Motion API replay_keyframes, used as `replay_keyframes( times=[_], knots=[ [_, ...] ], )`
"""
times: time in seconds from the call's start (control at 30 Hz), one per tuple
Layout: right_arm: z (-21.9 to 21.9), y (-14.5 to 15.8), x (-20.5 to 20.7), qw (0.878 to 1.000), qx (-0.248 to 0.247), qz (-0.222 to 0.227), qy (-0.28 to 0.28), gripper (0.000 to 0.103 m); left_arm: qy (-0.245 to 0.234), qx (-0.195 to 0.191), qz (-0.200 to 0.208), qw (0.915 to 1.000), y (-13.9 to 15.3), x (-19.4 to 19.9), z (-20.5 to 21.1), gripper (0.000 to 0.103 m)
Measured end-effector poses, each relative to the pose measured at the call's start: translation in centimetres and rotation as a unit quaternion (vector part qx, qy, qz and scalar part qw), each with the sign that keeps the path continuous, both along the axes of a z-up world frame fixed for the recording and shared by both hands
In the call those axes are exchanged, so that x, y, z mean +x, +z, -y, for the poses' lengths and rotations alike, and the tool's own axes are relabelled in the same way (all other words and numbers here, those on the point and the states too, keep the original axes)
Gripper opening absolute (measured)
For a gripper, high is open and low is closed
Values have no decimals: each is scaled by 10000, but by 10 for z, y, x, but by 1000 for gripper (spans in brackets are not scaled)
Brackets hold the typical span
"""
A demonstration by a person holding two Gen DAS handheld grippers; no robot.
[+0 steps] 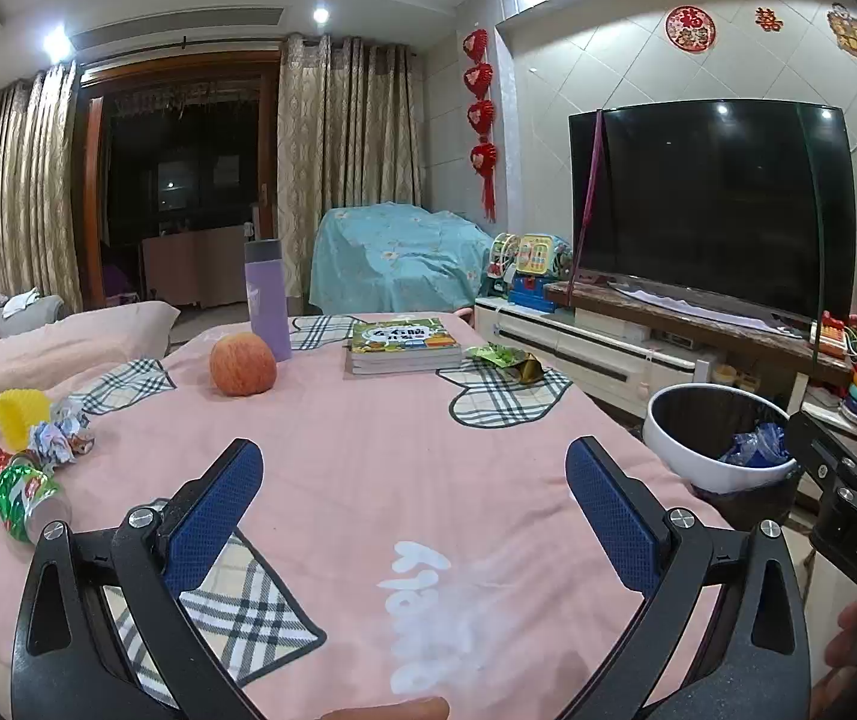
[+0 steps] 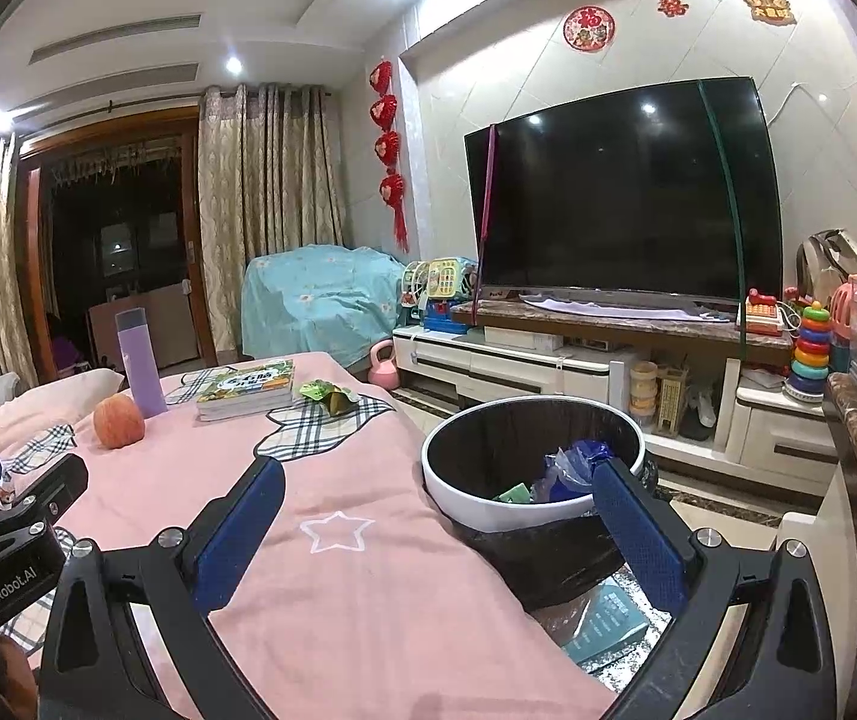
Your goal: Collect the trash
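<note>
Right gripper (image 2: pixel 437 531) agape — bin (image 2: pixel 488 504) holds blue plastic (image 2: pixel 572 468).

A green crumpled wrapper (image 1: pixel 503 360) lies far ahead of the left tool (image 1: pixel 413 504), beside the books. Crumpled paper (image 1: pixel 62 435), a yellow cup (image 1: pixel 21 417) and red-green foil wrappers (image 1: pixel 11 480) cluster at its left. The white-rimmed bin (image 2: pixel 524 510), holding blue plastic, stands just ahead of the right tool (image 2: pixel 437 534)

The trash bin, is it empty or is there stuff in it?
Not empty. The trash bin holds a blue plastic bag and a green scrap at the bottom.
</note>
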State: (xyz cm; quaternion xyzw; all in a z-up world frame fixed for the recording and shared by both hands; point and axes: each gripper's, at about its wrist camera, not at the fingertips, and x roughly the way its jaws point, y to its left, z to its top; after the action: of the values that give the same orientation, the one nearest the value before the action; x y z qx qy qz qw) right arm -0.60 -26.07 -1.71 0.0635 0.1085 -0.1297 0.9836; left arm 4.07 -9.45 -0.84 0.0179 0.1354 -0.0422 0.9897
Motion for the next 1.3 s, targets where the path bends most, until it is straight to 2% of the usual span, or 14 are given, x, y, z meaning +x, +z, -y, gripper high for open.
replay_keyframes(
  times=[1.3],
  knots=[
    [1, 4, -3, 9999, 43, 93, 90, 103, -82, 11, -94, 9999, -6, 2, 3, 103]
  ],
)
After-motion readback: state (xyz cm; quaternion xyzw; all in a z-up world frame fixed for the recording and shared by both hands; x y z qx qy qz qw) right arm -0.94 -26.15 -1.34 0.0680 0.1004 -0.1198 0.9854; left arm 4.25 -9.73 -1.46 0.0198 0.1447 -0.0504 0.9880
